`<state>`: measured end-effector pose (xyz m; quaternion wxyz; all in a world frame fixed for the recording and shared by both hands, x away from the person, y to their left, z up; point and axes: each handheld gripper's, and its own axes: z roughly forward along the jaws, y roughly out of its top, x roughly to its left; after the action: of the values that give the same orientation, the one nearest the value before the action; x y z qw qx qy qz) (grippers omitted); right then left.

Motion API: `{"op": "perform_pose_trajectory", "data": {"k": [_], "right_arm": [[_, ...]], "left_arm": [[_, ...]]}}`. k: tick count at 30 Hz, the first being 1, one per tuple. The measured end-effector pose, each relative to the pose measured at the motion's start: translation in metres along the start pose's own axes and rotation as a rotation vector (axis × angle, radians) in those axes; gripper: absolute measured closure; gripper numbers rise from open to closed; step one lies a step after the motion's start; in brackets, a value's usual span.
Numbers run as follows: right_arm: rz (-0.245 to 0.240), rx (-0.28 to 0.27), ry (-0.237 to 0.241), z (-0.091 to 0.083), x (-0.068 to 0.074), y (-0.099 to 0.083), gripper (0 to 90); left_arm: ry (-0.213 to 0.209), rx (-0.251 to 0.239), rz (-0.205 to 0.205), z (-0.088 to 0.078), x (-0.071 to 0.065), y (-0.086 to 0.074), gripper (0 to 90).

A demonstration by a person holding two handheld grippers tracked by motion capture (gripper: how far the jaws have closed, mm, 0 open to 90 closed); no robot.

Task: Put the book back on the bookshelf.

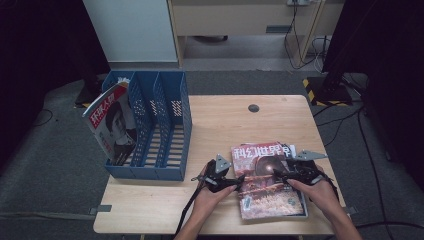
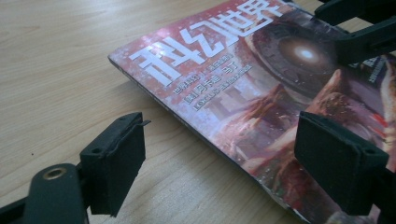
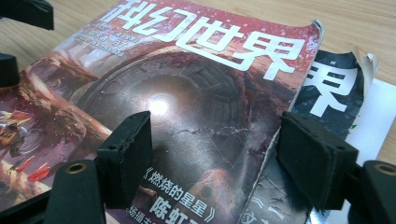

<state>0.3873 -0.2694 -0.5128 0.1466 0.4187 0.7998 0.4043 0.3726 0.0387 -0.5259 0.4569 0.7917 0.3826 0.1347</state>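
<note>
Magazine (image 2: 261, 93) edge between left jaws; apparently likewise right jaws

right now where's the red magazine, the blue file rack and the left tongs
red glossy magazine (image 1: 267, 192), high view, cover middle
blue plastic file rack (image 1: 172, 120), high view, right wall
left tongs (image 1: 239, 181), high view, between fingertips

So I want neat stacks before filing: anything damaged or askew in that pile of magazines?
Yes. The top magazine sits shifted off the dark magazine below, which shows at its right edge. Both have curled, worn corners there. Nothing is spilled.
</note>
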Motion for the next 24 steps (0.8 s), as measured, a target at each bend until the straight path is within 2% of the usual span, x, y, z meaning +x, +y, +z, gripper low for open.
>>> {"op": "perform_pose_trajectory", "data": {"k": [7, 11, 15, 18, 20, 24], "right_arm": [[-0.001, 0.011, 0.006, 0.001, 0.003, 0.001, 26.9], [-0.012, 0.013, 0.010, 0.003, 0.007, 0.003, 26.6], [-0.020, 0.014, 0.006, 0.004, 0.007, 0.003, 26.5], [-0.023, 0.015, 0.004, 0.003, 0.008, 0.003, 26.5], [-0.019, 0.015, 0.004, 0.003, 0.009, 0.003, 26.5], [-0.013, 0.018, 0.004, 0.003, 0.009, 0.004, 26.4]], "left_arm": [[-0.060, 0.014, -0.071, 0.008, 0.004, 0.000, 14.0], [-0.070, 0.020, -0.083, 0.010, 0.003, -0.001, 13.1], [-0.118, 0.042, -0.142, 0.014, 0.005, -0.002, 10.8], [-0.139, 0.055, -0.168, 0.016, 0.006, -0.002, 10.2], [-0.170, 0.065, -0.183, 0.017, 0.005, -0.003, 10.4], [-0.178, 0.078, -0.177, 0.017, 0.005, -0.001, 11.8]]}}
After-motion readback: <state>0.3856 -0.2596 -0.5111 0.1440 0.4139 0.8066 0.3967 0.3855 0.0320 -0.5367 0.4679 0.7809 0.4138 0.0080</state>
